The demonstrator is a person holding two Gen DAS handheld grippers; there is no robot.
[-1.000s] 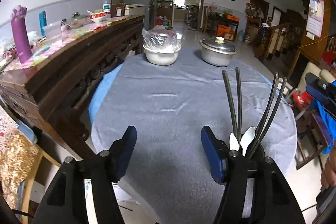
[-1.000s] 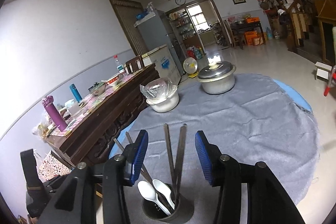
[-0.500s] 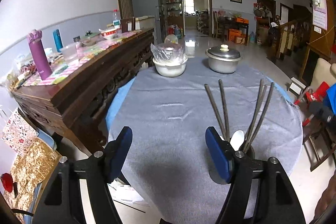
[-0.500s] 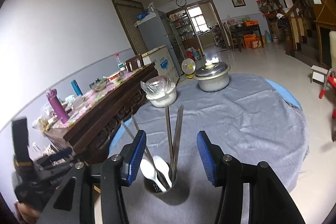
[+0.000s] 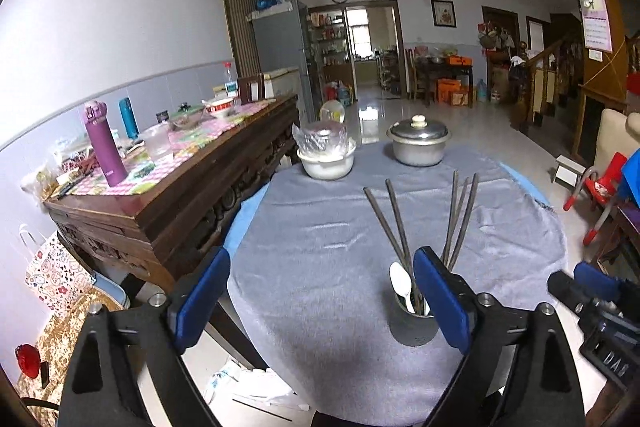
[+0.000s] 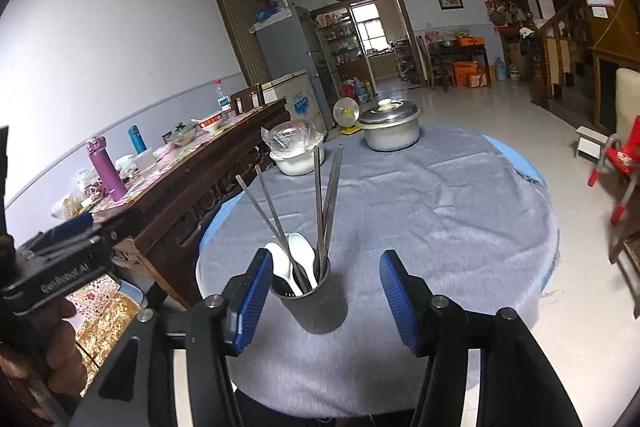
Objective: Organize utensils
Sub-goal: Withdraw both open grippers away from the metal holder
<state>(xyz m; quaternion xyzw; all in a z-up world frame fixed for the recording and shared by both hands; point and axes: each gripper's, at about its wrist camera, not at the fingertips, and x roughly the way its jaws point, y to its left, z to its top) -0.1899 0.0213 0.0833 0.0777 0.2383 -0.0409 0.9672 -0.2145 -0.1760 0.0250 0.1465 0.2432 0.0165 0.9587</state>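
Left wrist view. Left tool (image 5: 320, 297): lower centre of frame, jaws spreading wider, nothing between the pads; it hangs over the near edge of the round bench (image 5: 320, 227), which is covered in grey cloth. Utensil holder (image 5: 412, 325): dark cup, lower right of centre, partly behind the tool's right pad, upright on the cloth. It carries the chopsticks (image 5: 394, 223), fanned upward in two groups, and a white spoon (image 5: 400, 285) bowl-up; judged to stand upright so that the handles stay sorted and easy to reach. Covered bowl (image 5: 326, 157) and lidded pot (image 5: 418, 145): upper centre, at the far side of the bench, well apart from the holder. Against the earlier frame, the holder sits lower and smaller, the tool has drawn away and risen, and the jaw gap is wider.

Right wrist view. Right tool (image 6: 320, 301): lower centre, jaws opening; the holder (image 6: 314, 301) stands between the pads, but neither pad presses on it. Two white spoons (image 6: 300, 259) and the chopsticks (image 6: 320, 203) rise from it. The left tool (image 6: 60, 267) shows at left edge, gripped by a hand (image 6: 24, 367). Earlier the holder was cut by the bottom edge; now it stands whole, farther off. The sorting looks finished.
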